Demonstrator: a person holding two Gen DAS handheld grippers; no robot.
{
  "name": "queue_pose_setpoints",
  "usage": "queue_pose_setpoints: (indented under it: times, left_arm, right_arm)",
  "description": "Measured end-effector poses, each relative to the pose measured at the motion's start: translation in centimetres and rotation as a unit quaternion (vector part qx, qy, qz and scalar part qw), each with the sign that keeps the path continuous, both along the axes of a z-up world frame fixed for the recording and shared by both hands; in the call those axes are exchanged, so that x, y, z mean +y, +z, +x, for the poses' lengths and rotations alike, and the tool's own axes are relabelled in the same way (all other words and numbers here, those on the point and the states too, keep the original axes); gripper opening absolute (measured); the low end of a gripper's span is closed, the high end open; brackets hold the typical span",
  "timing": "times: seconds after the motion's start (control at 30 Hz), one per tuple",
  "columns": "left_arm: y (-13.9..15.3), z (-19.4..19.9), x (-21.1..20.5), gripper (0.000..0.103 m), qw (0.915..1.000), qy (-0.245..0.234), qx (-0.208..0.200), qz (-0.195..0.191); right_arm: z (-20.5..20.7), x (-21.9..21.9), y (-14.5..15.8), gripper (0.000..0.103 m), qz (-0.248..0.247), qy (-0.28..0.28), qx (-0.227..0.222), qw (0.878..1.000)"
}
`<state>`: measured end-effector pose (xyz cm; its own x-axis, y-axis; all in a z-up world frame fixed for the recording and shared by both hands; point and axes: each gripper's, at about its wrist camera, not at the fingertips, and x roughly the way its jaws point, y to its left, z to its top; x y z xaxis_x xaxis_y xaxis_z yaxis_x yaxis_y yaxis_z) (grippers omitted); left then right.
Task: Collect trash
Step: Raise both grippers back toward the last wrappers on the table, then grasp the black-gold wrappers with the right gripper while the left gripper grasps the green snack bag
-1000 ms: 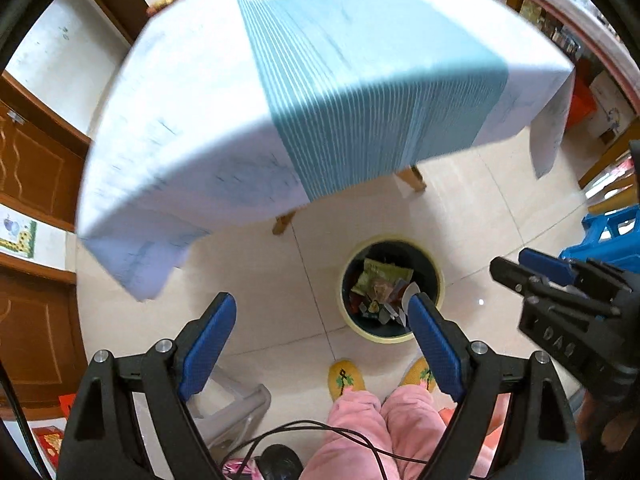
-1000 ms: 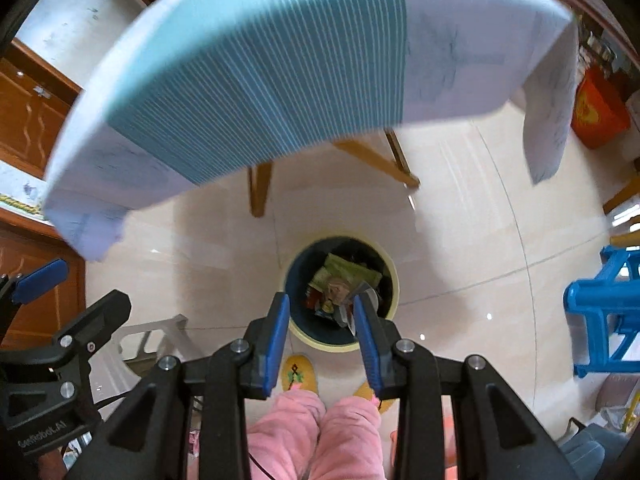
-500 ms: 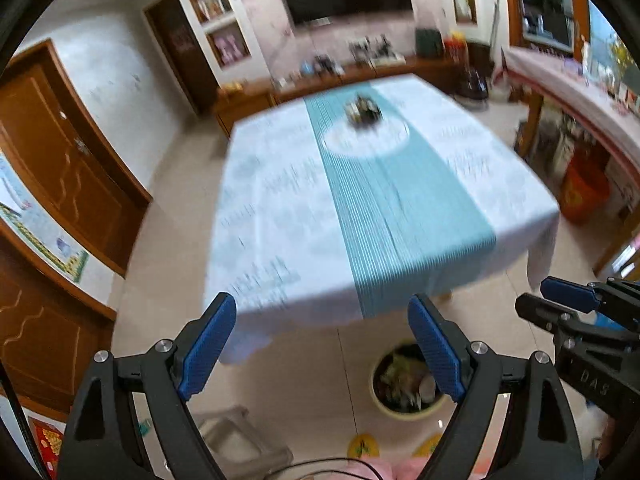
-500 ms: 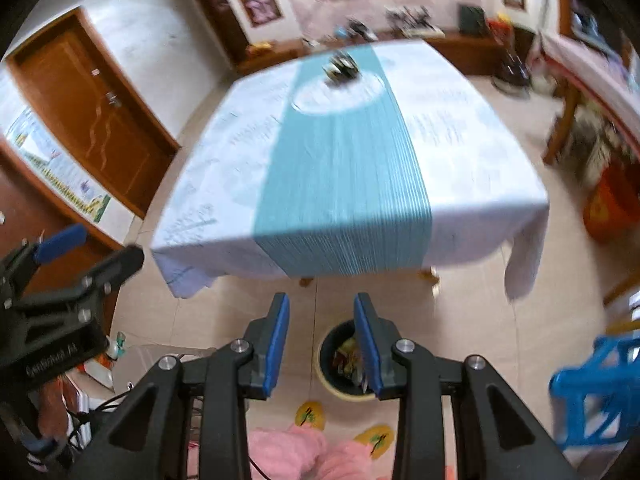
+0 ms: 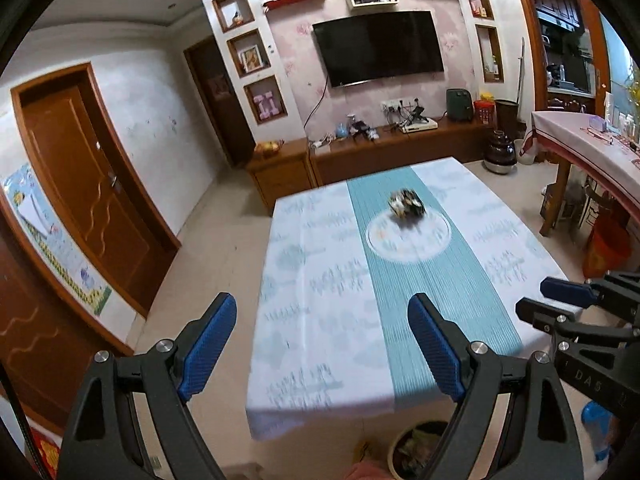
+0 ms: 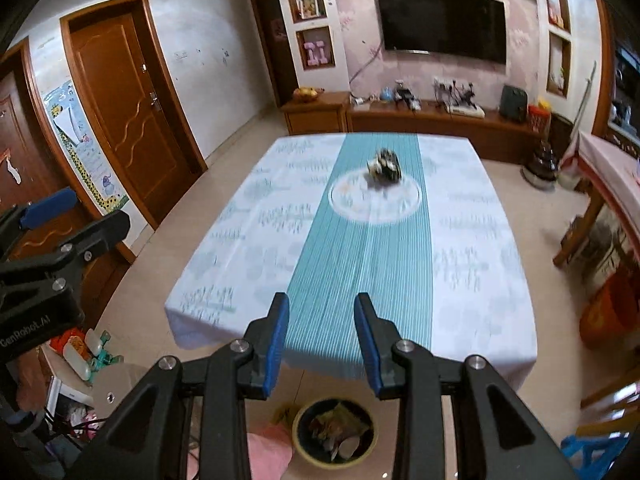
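A small dark pile of trash lies on a round white mat far down the table's teal runner, also visible as trash in the left wrist view. A round bin holding wrappers stands on the floor below the table's near edge; only part of the bin shows in the left wrist view. My left gripper is open wide and holds nothing. My right gripper has its jaws partly apart with nothing between them. Both hover above the near edge, well short of the trash.
The table wears a white cloth. Brown doors line the left wall and a TV cabinet stands behind. On the right are an orange bucket, a second table and a blue stool. A person's pink knee is beside the bin.
Both grippers have risen and tipped upward, from looking down into the bin to looking across the table top. The bin has slid to the bottom edge. Neither gripper's jaw gap has changed.
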<state>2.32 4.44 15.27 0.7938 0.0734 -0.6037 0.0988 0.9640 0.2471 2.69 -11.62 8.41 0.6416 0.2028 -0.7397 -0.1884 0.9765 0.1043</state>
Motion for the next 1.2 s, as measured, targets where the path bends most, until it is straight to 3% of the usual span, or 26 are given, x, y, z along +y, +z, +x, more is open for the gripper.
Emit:
queue_pose_setpoints:
  times: [0.3, 0.57, 0.77, 0.87, 1.2]
  left_arm:
    - [-0.1, 14.8, -0.4, 0.086, 0.9983, -0.055, 0.006, 0.014]
    - [-3.7, 31.0, -1.8, 0.081, 0.9891, -0.114, 0.092, -0.016]
    - [-9.3, 41.0, -2.9, 0.081, 0.9746, -0.144, 0.17, -0.02]
    - [-12.5, 44.4, -3.3, 0.081, 0.9658, -0.149, 0.21, -0.035]
    - [-18.3, 50.7, -5.1, 0.081, 0.9502, -0.164, 0.257, -0.066]
  right_arm:
    - [11.5, -0.6, 1.2, 0.035, -0.014, -0.038, -0.013, 0.999]
    - [24.8, -2.9, -1.5, 0.038, -0.009, -0.098, 0.029, 0.995]
    - [33.9, -3.7, -6.9, 0.046, -0.001, -0.128, 0.074, 0.989]
    - [37.6, -4.0, -9.9, 0.058, 0.003, -0.142, 0.098, 0.985]
    - [44.5, -4.3, -17.1, 0.067, -0.002, -0.147, 0.156, 0.977]
